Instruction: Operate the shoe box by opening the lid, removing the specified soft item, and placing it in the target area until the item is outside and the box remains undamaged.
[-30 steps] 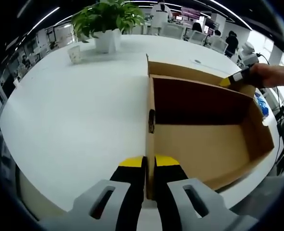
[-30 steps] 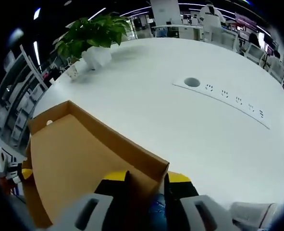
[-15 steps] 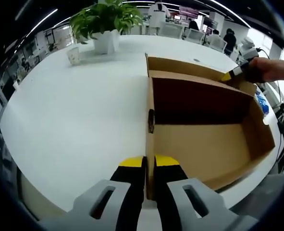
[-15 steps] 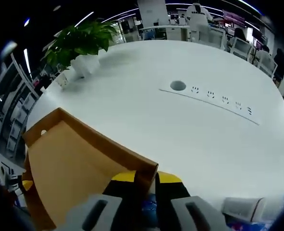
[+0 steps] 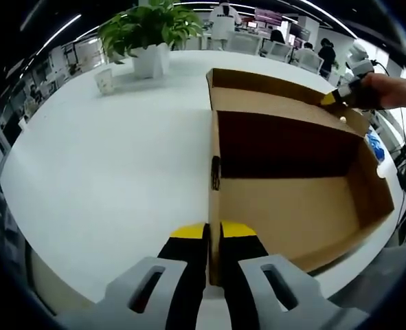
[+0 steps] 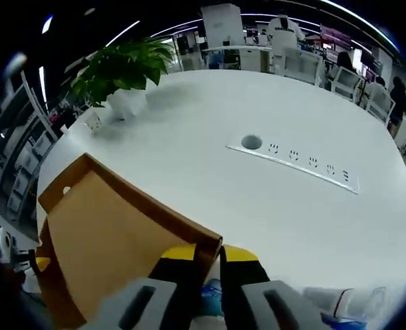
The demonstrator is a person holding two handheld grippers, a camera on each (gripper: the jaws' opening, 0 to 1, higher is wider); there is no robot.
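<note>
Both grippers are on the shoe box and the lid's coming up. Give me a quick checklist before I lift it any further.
1. Left gripper shut on the box wall: ok.
2. Right gripper shut on the lid corner: ok.
3. Lid raised off the shoe box: ok, partly open.
4. Cardboard undamaged: ok, no tears or creases show.
5. Soft item located: cannot tell, the visible box floor looks bare.
6. Table free for placing: ok, the potted plant stands far off.

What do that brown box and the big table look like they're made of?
The shoe box looks like plain cardboard: matte brown, thin walls with raw cut edges. The table seems a smooth white laminate or painted board, faintly glossy where ceiling light reflects; the exact material is unclear.
</note>
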